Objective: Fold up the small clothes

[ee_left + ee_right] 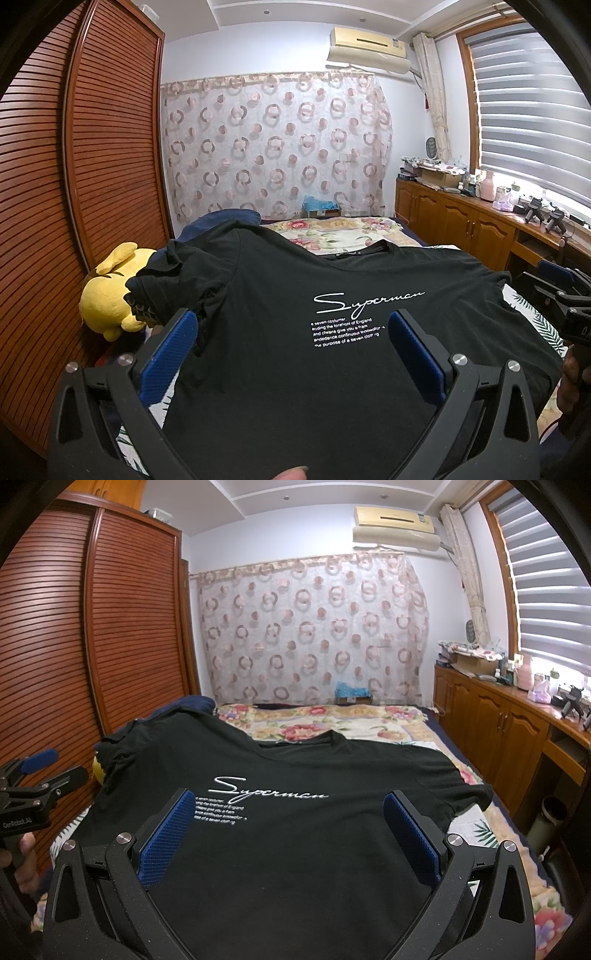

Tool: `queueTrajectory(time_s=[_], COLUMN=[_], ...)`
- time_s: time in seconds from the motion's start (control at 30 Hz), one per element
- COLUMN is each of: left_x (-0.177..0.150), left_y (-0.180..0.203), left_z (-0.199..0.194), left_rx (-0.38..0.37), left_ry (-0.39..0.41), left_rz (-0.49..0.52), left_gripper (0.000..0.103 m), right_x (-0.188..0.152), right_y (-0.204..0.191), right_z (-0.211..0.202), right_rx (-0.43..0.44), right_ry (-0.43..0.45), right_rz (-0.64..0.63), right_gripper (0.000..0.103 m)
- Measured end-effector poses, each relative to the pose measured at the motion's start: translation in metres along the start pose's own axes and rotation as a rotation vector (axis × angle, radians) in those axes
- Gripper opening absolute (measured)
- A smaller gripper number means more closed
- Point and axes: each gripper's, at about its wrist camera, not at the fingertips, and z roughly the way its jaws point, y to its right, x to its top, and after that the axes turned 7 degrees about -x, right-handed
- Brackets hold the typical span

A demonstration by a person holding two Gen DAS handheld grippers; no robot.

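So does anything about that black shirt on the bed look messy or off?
Mostly no: the black T-shirt lies flat, print up, on the floral bedspread. The one untidy spot is its left sleeve, bunched up and crumpled beside the yellow plush toy, while the other sleeve lies smoother. Both tools hover open above the shirt.

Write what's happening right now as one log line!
step: before first fold | black T-shirt: flat on bed, print up | left gripper: open above shirt | right gripper: open above shirt
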Motion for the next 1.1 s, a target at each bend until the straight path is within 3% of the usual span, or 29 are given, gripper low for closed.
queueTrajectory(time_s=[0.27,0.63,1.1], left_x=[-0.01,-0.014,0.025], left_y=[-0.018,-0.066,-0.144], left_z=[0.021,0.046,0.077], left_rx=[0.021,0.032,0.064], left_ry=[-0.073,-0.134,-0.169], left_rz=[-0.011,-0.017,-0.078], left_gripper=[0.103,0.103,0.102], right_x=[-0.005,-0.01,0.028], right_y=[-0.007,-0.039,-0.068], right_z=[0.005,0.052,0.113], right_rx=[0.052,0.139,0.282], right_ry=[-0.036,-0.071,-0.091], right_rz=[-0.004,-0.071,-0.143], right_gripper=[0.103,0.103,0.103])
